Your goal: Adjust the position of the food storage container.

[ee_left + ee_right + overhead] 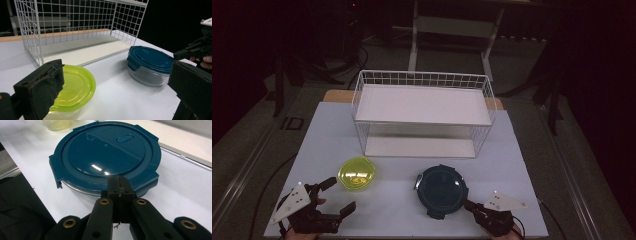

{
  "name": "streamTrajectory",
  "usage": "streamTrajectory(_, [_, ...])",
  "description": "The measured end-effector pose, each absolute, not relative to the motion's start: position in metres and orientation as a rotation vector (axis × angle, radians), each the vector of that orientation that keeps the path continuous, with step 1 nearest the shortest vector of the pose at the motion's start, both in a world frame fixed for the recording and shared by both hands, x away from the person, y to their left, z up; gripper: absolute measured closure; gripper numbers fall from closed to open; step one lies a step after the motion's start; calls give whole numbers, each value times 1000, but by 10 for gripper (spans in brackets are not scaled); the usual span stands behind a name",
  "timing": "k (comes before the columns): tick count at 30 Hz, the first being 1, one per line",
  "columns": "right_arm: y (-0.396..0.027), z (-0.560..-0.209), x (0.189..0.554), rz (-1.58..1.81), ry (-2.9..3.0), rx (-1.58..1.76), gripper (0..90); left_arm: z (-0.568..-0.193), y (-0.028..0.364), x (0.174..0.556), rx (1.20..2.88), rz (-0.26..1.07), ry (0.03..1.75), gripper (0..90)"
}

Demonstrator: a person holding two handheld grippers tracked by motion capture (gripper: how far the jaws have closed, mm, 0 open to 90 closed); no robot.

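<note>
- The blue-lidded container (442, 190) is sitting on the white table (402, 210), round, clear-walled, its dark teal lid clipped on, in front of the wire rack (422, 110).
- My right gripper (472, 206) is pointing at its near rim, jaws pressed together with nothing between them.
- My left gripper (337, 196) is resting wide open beside the yellow-lidded container (357, 173).

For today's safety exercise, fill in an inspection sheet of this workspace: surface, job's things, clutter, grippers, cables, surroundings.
Surface: white table, bare at front.
Job's things: round blue-lidded container, lid on; yellow-green-lidded container to its left.
Clutter: white wire rack behind both containers.
Grippers: left gripper, jaws open, holding nothing; right gripper, jaws shut, at the blue lid's rim.
Cables: one trails off the table's right edge.
Surroundings: dark room, table legs behind.
</note>
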State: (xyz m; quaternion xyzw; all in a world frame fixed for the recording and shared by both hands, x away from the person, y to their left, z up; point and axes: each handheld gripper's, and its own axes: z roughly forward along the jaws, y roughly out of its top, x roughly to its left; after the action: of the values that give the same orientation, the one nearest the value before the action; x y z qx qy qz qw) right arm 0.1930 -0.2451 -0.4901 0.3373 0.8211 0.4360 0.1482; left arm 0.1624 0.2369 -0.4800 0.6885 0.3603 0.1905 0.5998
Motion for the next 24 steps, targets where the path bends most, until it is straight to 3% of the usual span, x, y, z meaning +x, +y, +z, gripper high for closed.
streamTrajectory(24, [-254, -491, 205, 1235, 2344, 1013, 900, -480, 237, 163, 1599, 438, 836, 0])
